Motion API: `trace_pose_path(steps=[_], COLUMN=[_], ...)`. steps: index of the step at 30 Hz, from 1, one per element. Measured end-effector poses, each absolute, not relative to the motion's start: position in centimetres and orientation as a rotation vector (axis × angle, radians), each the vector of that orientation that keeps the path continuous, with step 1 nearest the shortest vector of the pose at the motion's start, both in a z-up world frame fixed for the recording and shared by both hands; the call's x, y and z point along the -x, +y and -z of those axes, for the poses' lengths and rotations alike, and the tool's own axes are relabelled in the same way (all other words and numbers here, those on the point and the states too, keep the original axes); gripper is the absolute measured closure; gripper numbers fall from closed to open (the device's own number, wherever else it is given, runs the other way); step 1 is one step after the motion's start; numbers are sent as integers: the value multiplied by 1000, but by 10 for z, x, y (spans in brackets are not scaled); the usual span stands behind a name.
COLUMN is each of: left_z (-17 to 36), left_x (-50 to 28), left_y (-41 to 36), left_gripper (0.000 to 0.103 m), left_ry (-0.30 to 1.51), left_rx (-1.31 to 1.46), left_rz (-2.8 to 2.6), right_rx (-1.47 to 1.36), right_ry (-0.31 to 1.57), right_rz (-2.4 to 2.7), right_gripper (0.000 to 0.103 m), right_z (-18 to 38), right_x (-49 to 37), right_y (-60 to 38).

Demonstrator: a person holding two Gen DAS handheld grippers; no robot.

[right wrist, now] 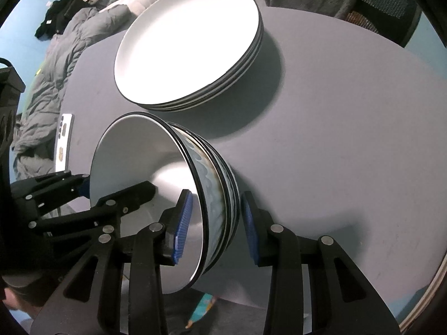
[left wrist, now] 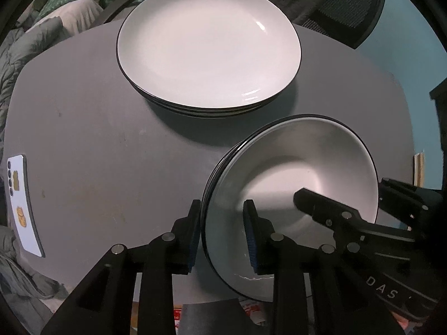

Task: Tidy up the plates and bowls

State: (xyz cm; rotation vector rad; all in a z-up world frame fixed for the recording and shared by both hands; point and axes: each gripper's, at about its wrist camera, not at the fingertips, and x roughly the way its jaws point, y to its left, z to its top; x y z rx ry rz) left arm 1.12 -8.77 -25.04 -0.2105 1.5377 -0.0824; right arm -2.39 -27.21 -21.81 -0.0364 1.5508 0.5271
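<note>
Left claw [left wrist: 222, 233] straddles the near rim of the nested bowls [left wrist: 301, 173] on the grey tabletop [left wrist: 97, 145], pads slightly apart from it. Right claw [right wrist: 216, 224] straddles the opposite rim, gaps visible. Plates [right wrist: 187, 44] already stacked behind; bowls seemingly need only final placing.

A stack of white, dark-rimmed plates [left wrist: 208, 47] sits mid-table; nested bowls [right wrist: 156, 192] stand near the table's front edge.
</note>
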Motion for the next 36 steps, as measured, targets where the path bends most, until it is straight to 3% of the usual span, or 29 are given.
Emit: trace_pose_path(steps=[4,11,15,19,27,36], left_z=[255,256,259,258,255,250], left_x=[-11,-10,-12,-10,-6,-3], left_y=[-77,-70,-68,-71,-76,-66], left_gripper=[56,55,55,63,66,79], left_ry=[1547,1562,1571,1567,1540,1526], left_rx=[243,285,327,367,334,324], left_rz=[79,114,141,175,175,172], right_rx=[-8,-1,5,26,69,59], right_ry=[1572,1563,1556,1549,1531,1509], right_rz=[-503,-474,-450,-439,-420,-409], right_gripper=[66,70,79,89,87,86], right_z=[221,216,213,214,212,212], right_x=[23,27,27,29,32,37], right_y=[-278,-278,-279,-281,-276,-278])
